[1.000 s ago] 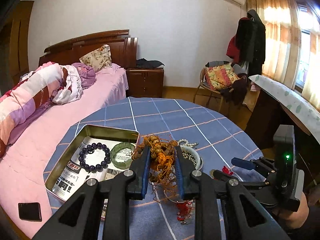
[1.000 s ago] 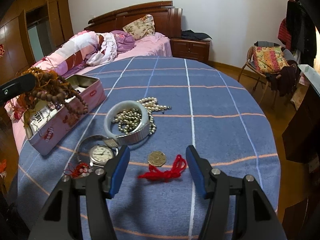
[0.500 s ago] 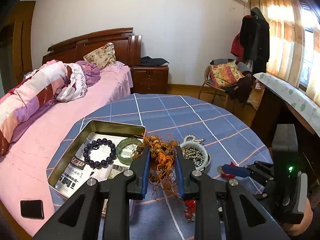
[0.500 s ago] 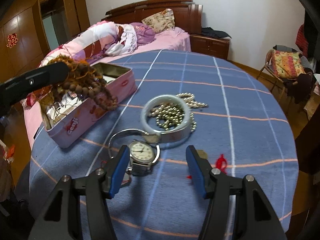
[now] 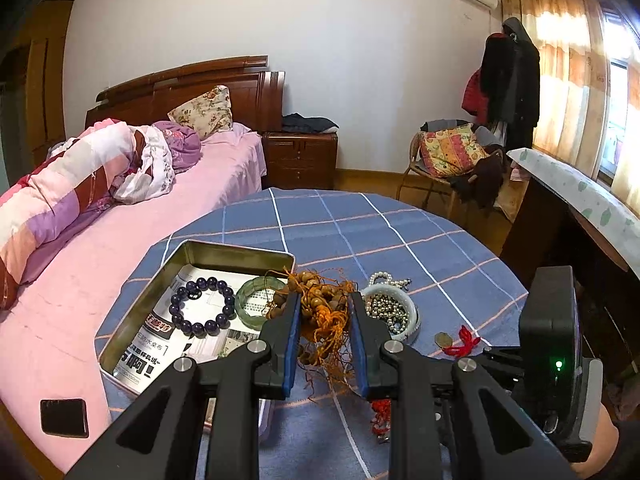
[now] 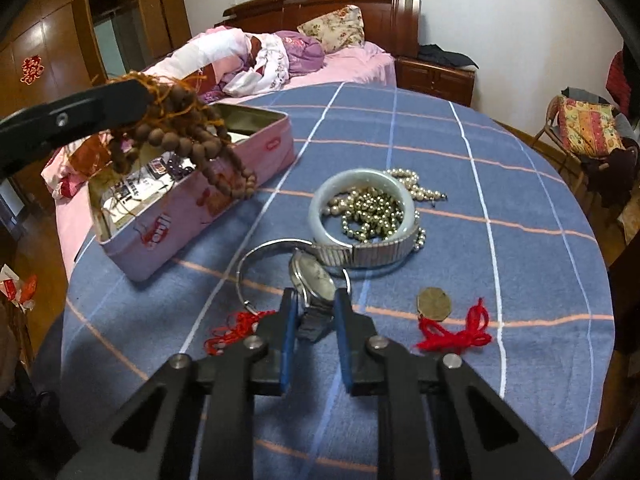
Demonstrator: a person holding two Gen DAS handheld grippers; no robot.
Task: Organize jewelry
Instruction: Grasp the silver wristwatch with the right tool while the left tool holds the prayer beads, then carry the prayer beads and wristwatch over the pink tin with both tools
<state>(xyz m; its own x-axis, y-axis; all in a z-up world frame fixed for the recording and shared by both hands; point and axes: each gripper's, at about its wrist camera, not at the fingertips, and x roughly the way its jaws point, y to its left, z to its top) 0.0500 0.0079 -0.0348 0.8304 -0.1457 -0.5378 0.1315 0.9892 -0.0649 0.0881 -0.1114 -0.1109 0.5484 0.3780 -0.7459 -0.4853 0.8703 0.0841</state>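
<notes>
My left gripper (image 5: 322, 300) is shut on a brown wooden bead necklace with orange cords (image 5: 320, 308), held in the air beside the open pink tin (image 5: 188, 252); the necklace also shows in the right wrist view (image 6: 188, 140) above the tin (image 6: 192, 208). The tin holds a dark purple bead bracelet (image 5: 202, 306) and a green jade bangle (image 5: 258, 302). My right gripper (image 6: 314, 298) has closed on a silver wristwatch (image 6: 316, 276) on the table. A white bangle (image 6: 362, 200) rings a heap of pearl beads (image 6: 372, 212).
A brass coin pendant on red cord (image 6: 434, 304) and another red cord charm (image 6: 234, 328) lie on the blue checked round table (image 6: 480, 160). A pink bed (image 5: 120, 240) stands left of the table. A chair with cushions (image 5: 452, 156) is at the back right.
My right gripper moved left from the coin pendant to the wristwatch and closed on it. My left gripper kept holding the wooden bead necklace and drifted slightly back.
</notes>
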